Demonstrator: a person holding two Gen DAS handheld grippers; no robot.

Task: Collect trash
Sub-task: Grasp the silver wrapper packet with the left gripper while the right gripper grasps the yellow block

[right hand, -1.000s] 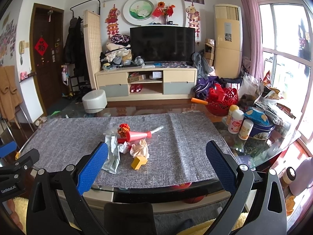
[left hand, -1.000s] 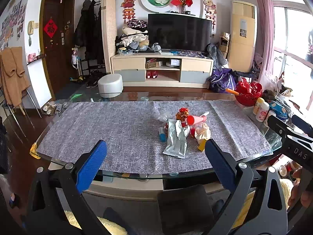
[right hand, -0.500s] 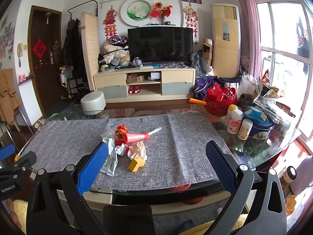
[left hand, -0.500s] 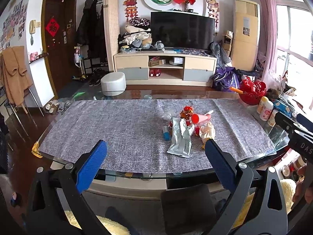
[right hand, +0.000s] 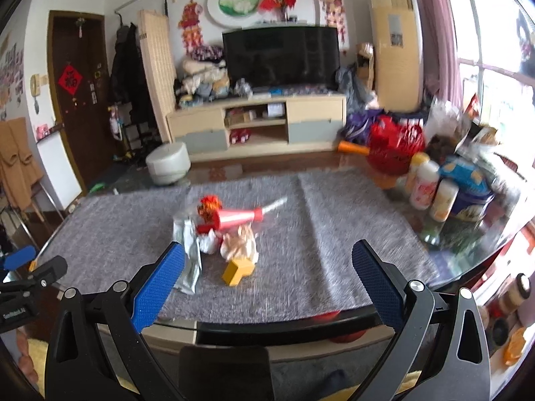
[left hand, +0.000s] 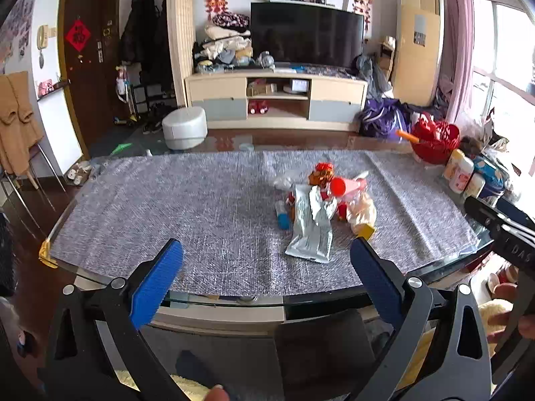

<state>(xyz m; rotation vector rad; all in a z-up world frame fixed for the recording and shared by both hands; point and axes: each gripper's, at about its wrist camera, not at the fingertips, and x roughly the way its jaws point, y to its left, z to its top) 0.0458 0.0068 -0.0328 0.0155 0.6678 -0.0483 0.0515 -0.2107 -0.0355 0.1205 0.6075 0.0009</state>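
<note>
A small heap of trash lies on the grey table runner (left hand: 167, 207): a silver foil wrapper (left hand: 311, 230), a red cone (right hand: 239, 217), a crumpled tissue (right hand: 239, 247), a yellow block (right hand: 237, 270), a small blue tube (left hand: 282, 219) and a red-orange crumpled bit (left hand: 321, 173). My left gripper (left hand: 265, 257) is open and empty, held over the table's near edge, short of the heap. My right gripper (right hand: 267, 260) is open and empty, also at the near edge, with the yellow block between its fingers' line of sight.
Bottles (right hand: 423, 187), a blue tin (right hand: 471, 193) and a red basket (right hand: 394, 150) crowd the table's right end. The glass table edge (left hand: 234, 300) runs just ahead of both grippers. A TV cabinet (left hand: 277, 100) and white stool (left hand: 184, 127) stand beyond.
Both grippers have moved forward toward the table; the trash heap looks larger and nearer. The right view is blurred from motion. Both grippers stay open.
</note>
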